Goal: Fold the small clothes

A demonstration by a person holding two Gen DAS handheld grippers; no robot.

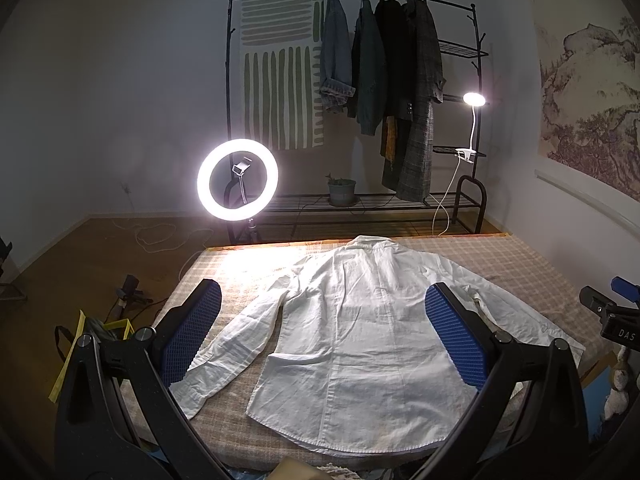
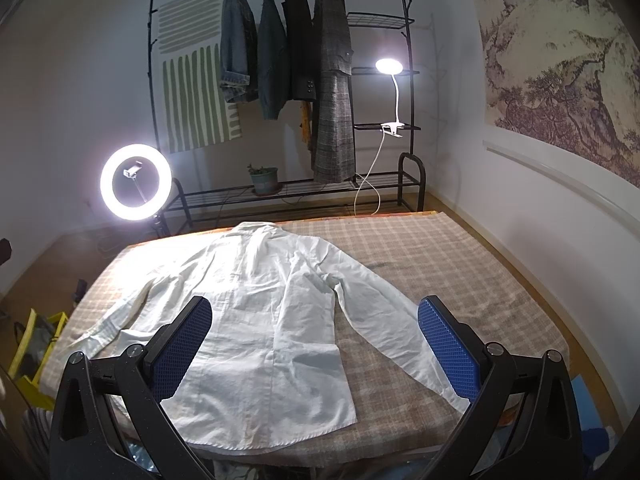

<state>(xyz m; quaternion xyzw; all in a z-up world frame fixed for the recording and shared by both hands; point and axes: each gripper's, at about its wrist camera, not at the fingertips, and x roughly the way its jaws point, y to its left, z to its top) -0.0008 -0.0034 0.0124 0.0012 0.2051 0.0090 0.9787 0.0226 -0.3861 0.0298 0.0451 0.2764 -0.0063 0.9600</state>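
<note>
A white long-sleeved shirt (image 1: 352,332) lies flat and spread out, back up, on a checked table cover (image 1: 520,264), collar at the far edge and hem near me. Both sleeves angle outward. It also shows in the right wrist view (image 2: 264,312). My left gripper (image 1: 322,328) is open and empty, held above the near part of the shirt. My right gripper (image 2: 314,344) is open and empty above the shirt's near right side and right sleeve (image 2: 392,320). The right gripper's body shows at the right edge of the left wrist view (image 1: 612,312).
A lit ring light (image 1: 237,179) stands beyond the table's far left corner. A clothes rack (image 1: 380,80) with hanging coats, a potted plant (image 1: 341,191) and a clip lamp (image 1: 474,100) is behind. A yellow-edged bag (image 2: 36,340) sits on the floor left of the table.
</note>
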